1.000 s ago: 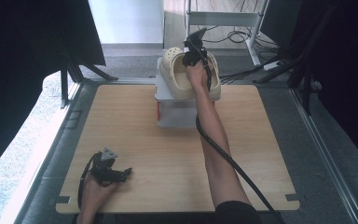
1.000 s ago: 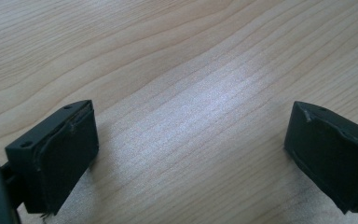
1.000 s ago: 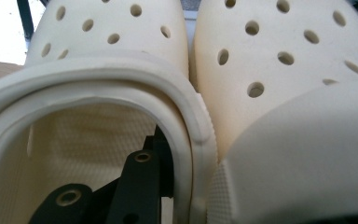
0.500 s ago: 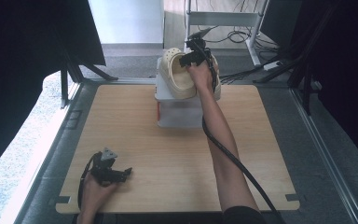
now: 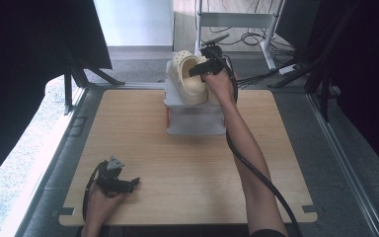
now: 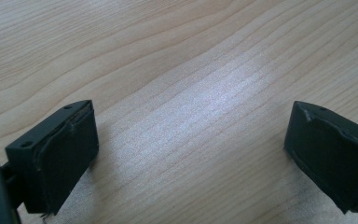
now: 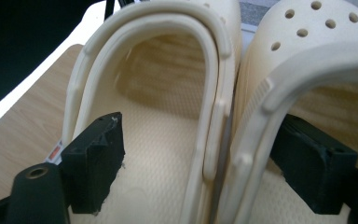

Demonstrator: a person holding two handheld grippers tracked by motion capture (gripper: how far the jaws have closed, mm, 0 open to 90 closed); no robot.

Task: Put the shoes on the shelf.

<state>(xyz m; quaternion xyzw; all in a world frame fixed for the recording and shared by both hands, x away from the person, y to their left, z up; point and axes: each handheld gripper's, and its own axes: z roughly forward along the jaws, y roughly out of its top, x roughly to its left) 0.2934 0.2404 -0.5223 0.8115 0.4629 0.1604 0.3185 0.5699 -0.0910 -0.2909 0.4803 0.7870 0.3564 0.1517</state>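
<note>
Two cream clogs lie side by side on top of a white box (image 5: pixel 195 121) at the far middle of the wooden table (image 5: pixel 187 168). My right gripper (image 5: pixel 203 68) reaches down onto them. In the right gripper view my right gripper (image 7: pixel 205 163) straddles the two inner walls: one jaw is inside the left clog (image 7: pixel 168 93), the other inside the right clog (image 7: pixel 307 46). Its jaws have just been opening, and the pads stand off the walls. My left gripper (image 5: pixel 134 182) rests open on the near left of the table, and in its own view the left gripper (image 6: pixel 191 154) has bare wood between the jaws.
The table's far edge runs just behind the box, with a white metal frame (image 5: pixel 237 19) and loose cables (image 5: pixel 256 39) on the floor beyond. Dark screens stand at both sides. The right gripper's black cable (image 5: pixel 256 173) trails along the forearm toward the near edge.
The right hand has shifted slightly over the box and the pair of clogs now lies flat on it. The left gripper has kept still.
</note>
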